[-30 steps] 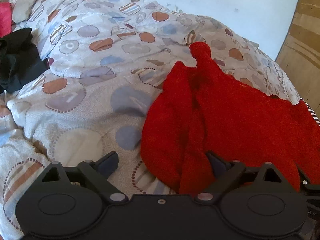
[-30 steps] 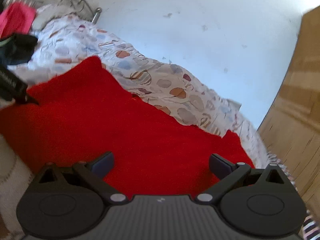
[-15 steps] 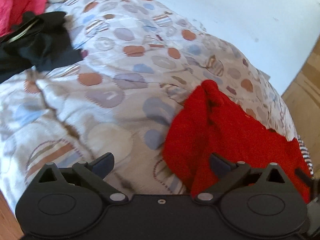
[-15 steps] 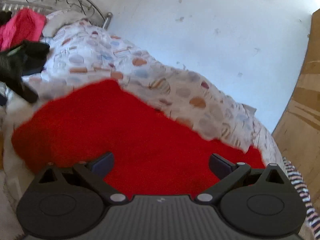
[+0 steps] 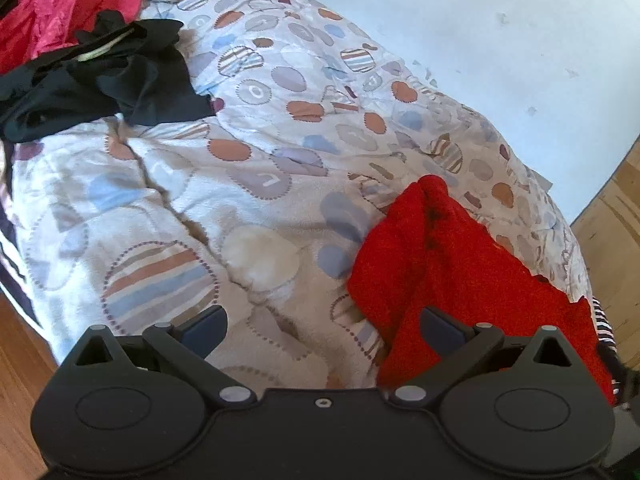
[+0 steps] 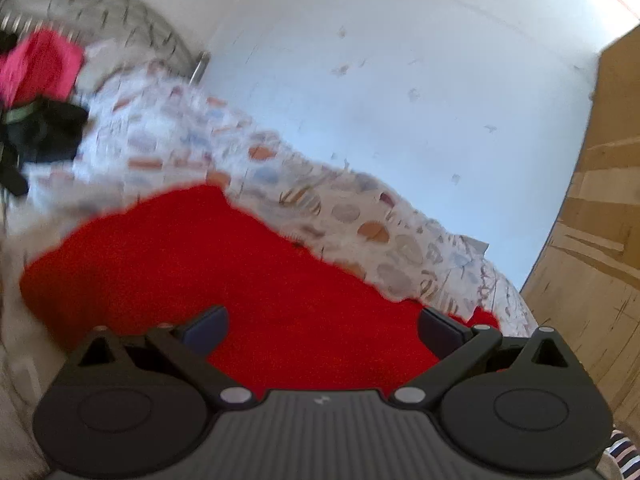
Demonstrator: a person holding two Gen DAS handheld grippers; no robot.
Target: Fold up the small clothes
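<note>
You are between grips on a red knitted garment point(image 5: 460, 272) that lies on a bed covered by a quilt point(image 5: 248, 184) printed with circles. Your left gripper point(image 5: 324, 324) has its fingers spread wide with nothing between them, hovering above the quilt just beside the garment's left edge. Your right gripper point(image 6: 320, 324) is also spread wide and empty, low over the broad red cloth point(image 6: 240, 280).

To do the next fold well, I judge you should pick a clean edge or corner before closing: the left side of the garment is bunched into a raised ridge, so pinch only one layer there, and smooth it flat before folding over. Keep both grippers level with each other so the fold line comes out straight.

The garment is bright red with a fuzzy, towel-like knit. It sits near the bed's right edge, close to a white wall. In the left view it looks rumpled, with a peak pointing away from you; in the right view, which is blurred, it spreads wide and fairly flat. A black garment point(image 5: 104, 80) and a pink one point(image 5: 60, 8) lie well apart, farther up the bed.
</note>
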